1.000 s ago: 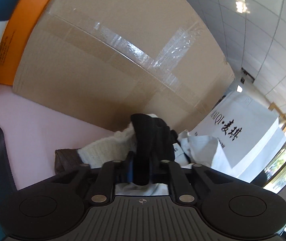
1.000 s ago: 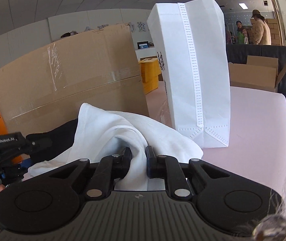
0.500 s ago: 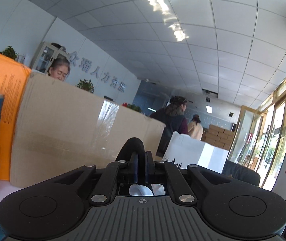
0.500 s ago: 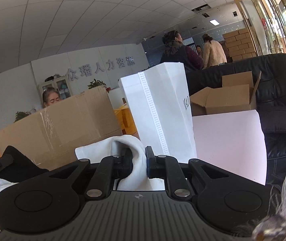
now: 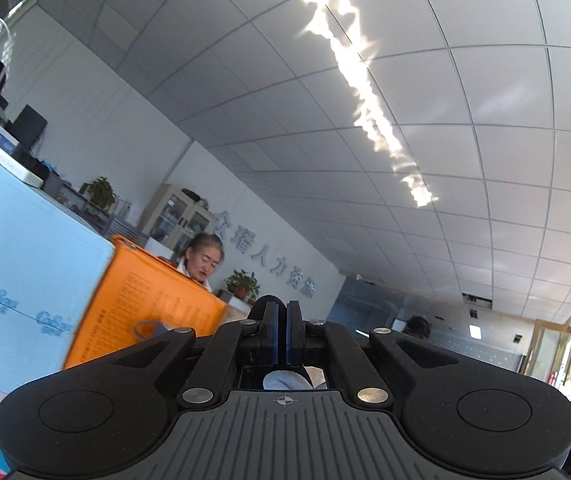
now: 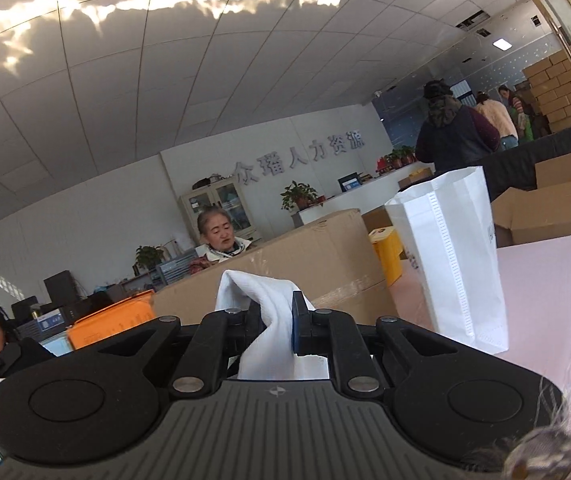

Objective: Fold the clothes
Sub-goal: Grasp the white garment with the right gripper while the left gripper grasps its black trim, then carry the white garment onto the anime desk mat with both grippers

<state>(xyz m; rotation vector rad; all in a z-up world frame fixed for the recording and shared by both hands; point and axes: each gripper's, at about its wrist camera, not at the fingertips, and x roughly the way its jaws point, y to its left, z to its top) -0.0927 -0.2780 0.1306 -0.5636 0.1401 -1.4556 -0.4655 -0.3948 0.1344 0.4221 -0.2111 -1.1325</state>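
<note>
Right wrist: upward-tilted right claw (image 6: pixel 276 312) pinches white garment (image 6: pixel 263 300).

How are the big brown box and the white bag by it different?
The cardboard box is brown and shut with clear tape; the white bag is open on top. The cardboard box is low and wide; the white bag is tall and thin, rising above it. The white bag has dark print on its side; the cardboard box looks plain. Both are behind the right gripper, which pinches a white cloth.

A soft white cloth (image 6: pixel 271 312) is showing plain white. A big cardboard box (image 6: pixel 285 268) is looking brown, and a flat plastic crate (image 5: pixel 145 312) is glowing orange.
</note>
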